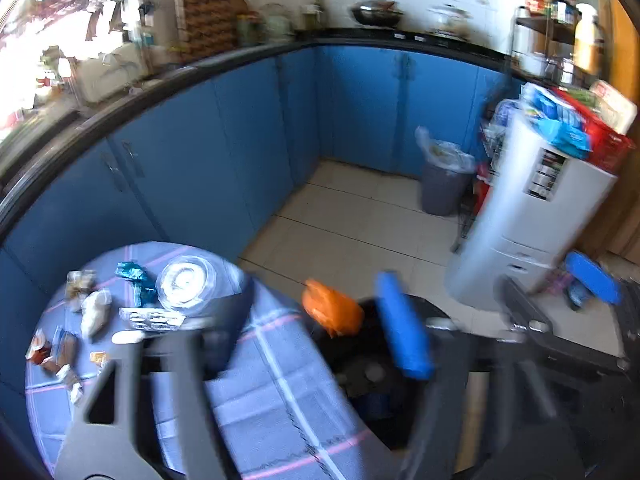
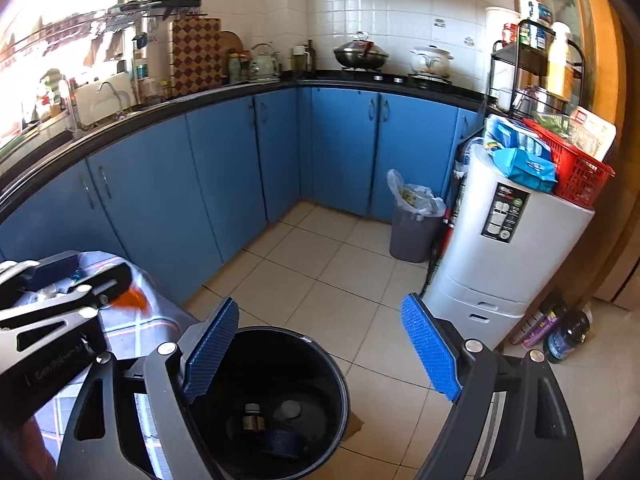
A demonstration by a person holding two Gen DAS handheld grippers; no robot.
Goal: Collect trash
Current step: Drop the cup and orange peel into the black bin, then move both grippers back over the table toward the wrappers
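In the left wrist view my left gripper (image 1: 320,340) is blurred by motion. An orange wrapper (image 1: 334,312) sits between its fingers, over the rim of the black bin (image 1: 360,372). I cannot tell whether the jaws are closed on it. On the plaid-covered table (image 1: 260,380) lie several wrappers (image 1: 136,284), a clear plastic lid (image 1: 186,284) and a blister pack (image 1: 150,318). In the right wrist view my right gripper (image 2: 320,344) is open and empty above the black bin (image 2: 280,400), which holds a small bottle (image 2: 253,416). The left gripper (image 2: 128,292) shows at left with the orange wrapper (image 2: 130,300).
Blue cabinets (image 2: 224,168) run along the left and back walls. A grey lined trash can (image 2: 414,228) stands in the corner. A white drawer unit (image 2: 496,252) with a red basket (image 2: 572,172) stands at right, bottles (image 2: 560,332) on the floor beside it.
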